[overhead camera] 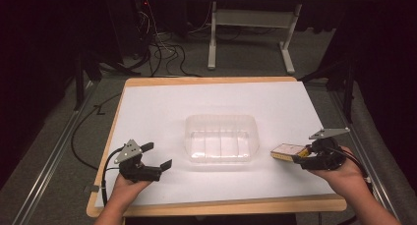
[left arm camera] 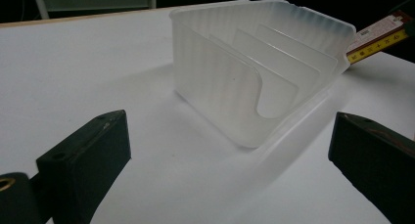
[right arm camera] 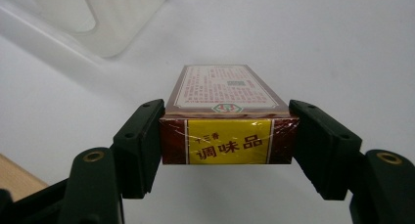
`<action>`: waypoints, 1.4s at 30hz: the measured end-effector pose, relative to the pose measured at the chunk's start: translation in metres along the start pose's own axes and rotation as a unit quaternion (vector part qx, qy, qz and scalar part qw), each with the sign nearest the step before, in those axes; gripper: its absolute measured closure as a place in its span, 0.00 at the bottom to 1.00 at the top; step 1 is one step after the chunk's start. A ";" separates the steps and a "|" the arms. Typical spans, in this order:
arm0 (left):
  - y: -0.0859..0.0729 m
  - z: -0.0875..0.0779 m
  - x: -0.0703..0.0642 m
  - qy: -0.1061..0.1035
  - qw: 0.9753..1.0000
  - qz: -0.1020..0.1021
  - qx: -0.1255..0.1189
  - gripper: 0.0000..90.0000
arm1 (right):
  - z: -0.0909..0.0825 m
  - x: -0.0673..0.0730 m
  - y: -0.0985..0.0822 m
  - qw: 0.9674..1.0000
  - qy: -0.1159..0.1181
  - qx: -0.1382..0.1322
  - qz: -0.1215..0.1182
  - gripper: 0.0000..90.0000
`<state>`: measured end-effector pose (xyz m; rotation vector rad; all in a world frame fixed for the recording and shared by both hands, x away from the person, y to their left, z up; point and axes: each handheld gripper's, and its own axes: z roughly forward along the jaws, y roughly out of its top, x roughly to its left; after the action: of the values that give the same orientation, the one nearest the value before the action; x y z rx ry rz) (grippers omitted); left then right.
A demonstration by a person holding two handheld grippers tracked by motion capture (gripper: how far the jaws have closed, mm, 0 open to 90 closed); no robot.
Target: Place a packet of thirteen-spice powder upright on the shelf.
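Clear plastic tray [overhead camera: 222, 138] sits mid-desk on the white sheet [overhead camera: 162, 107] covering the desk [overhead camera: 206, 81], open side up, w/ upright dividers inside (three or so show in the left gripper view [left arm camera: 254, 67]).

Right tongs [overhead camera: 295, 155] are clamped on a small box [overhead camera: 286, 152], dark red w/ a yellow end panel carrying Chinese characters. In the right gripper view the box [right arm camera: 227, 114] lies flat between the two black jaws, one pressed on each side; its yellow end faces the camera and the printed label side faces up. Box is just beside the tray's right end, not inside it; can't tell if its far end touches the tray wall. Right hand [overhead camera: 344, 173] comes in from the bottom right corner.

Left tongs [overhead camera: 158, 156] are spread wide w/ nothing between the jaws, near the tray's left end but apart from it. In the left gripper view [left arm camera: 230, 185] the jaws stand far apart at either edge, bare white sheet between them, tray ahead, and the box's end [left arm camera: 379, 38] pokes in at the top right. Left hand [overhead camera: 129, 188] is at the desk's near edge.

Beyond the desk: grey floor, loose black cables [overhead camera: 162, 50], white legs of another table [overhead camera: 212, 38].
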<state>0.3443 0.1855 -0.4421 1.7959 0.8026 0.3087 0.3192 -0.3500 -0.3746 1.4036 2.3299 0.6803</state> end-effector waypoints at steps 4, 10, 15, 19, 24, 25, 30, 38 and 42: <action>0.000 0.000 0.000 0.000 1.000 0.000 0.000 0.03 | -0.002 0.000 0.008 1.000 0.003 0.022 -0.010 0.37; 0.000 0.000 0.000 -0.001 1.000 -0.001 -0.001 0.03 | -0.003 0.002 0.025 0.997 0.005 0.065 -0.034 0.37; 0.000 0.000 0.000 -0.001 1.000 0.000 -0.001 0.03 | -0.004 0.004 0.035 0.995 0.004 0.089 -0.050 0.37; 0.001 -0.002 0.000 -0.002 1.000 0.001 -0.003 0.03 | -0.001 0.007 0.045 0.992 0.004 0.113 -0.056 0.37; 0.001 -0.001 0.000 -0.003 1.000 0.000 -0.005 0.03 | 0.002 0.009 0.057 0.988 0.002 0.138 -0.067 0.37; 0.001 -0.001 0.000 -0.004 1.000 0.000 -0.003 0.03 | 0.003 0.010 0.060 0.987 0.000 0.142 -0.072 0.37; 0.001 -0.001 0.000 -0.005 1.000 -0.001 -0.005 0.03 | 0.008 0.011 0.072 0.983 0.004 0.166 -0.079 0.37; 0.001 -0.001 0.000 -0.007 1.000 0.001 -0.004 0.03 | 0.010 0.017 0.087 0.974 0.011 0.198 -0.105 0.37; 0.001 -0.001 0.000 -0.007 1.000 0.001 -0.003 0.03 | 0.006 0.020 0.095 0.970 0.021 0.210 -0.123 0.37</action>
<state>0.3440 0.1857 -0.4414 1.7910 0.7888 0.2994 0.3822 -0.2929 -0.3279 1.2278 2.7322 0.1502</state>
